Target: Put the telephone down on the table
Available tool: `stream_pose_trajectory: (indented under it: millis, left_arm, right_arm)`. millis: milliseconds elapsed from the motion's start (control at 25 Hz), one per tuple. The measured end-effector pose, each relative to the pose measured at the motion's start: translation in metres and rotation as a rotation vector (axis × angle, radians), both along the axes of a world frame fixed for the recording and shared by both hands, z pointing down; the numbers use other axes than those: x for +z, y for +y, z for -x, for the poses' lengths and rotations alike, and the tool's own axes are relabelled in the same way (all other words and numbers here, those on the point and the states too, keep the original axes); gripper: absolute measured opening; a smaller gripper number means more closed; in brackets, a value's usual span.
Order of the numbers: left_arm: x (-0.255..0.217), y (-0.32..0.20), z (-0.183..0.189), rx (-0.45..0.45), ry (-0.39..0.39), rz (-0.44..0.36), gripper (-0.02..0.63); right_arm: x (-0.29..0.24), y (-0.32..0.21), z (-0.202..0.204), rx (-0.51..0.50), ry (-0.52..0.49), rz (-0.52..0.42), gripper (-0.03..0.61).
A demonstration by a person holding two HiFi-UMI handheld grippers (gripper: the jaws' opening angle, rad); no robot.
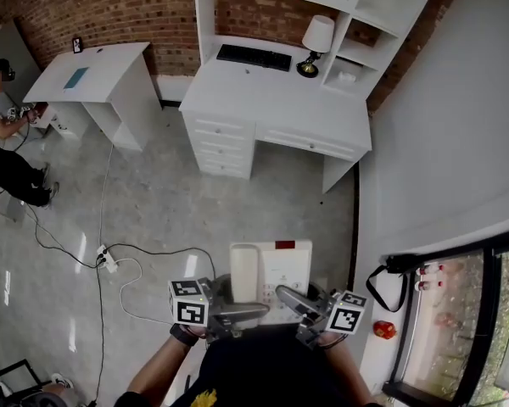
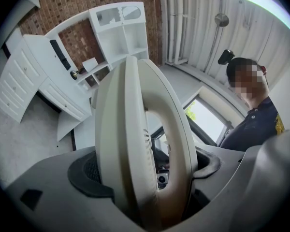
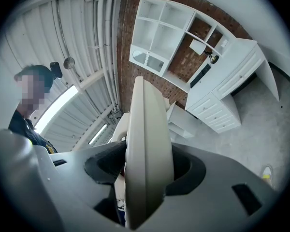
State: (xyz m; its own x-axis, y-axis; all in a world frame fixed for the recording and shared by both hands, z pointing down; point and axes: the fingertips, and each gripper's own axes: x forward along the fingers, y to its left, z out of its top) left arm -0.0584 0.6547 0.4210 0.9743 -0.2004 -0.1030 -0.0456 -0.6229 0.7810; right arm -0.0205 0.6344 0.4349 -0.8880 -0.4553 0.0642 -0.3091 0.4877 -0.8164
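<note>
My left gripper (image 1: 256, 311) pinches the telephone (image 1: 282, 270) by its left edge, on the handset (image 1: 244, 271) side. My right gripper (image 1: 286, 296) pinches the opposite edge. The telephone hangs over the floor, well apart from the white desk (image 1: 263, 100) (the table, I take it). If my hands drift unevenly, it could twist loose, or the handset could slide off.
</note>
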Motion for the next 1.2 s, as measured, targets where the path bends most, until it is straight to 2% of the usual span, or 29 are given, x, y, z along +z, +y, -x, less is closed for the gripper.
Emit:
stream_pose_trajectory:
  millis: [240,560,960,1200]
  left_arm:
    - [0.01,-0.027,0.006,-0.012,-0.001,0.034,0.466]
    - [0.014,-0.106,0.001,-0.001,-0.031,0.036,0.468]
    - [-0.005,-0.261,-0.051,0.02,-0.056,0.015,0.468]
    - [-0.011,-0.34,-0.085,0.003,-0.075,0.009,0.468]
  right_arm:
    - [0.007,-0.027,0.005,-0.005,-0.007,0.028,0.221]
    - [0.013,-0.106,0.001,0.0,-0.029,0.033,0.221]
    - [-0.005,-0.26,-0.051,0.026,-0.047,0.004,0.221]
    - [-0.011,-0.34,-0.084,0.013,-0.066,-0.002,0.222]
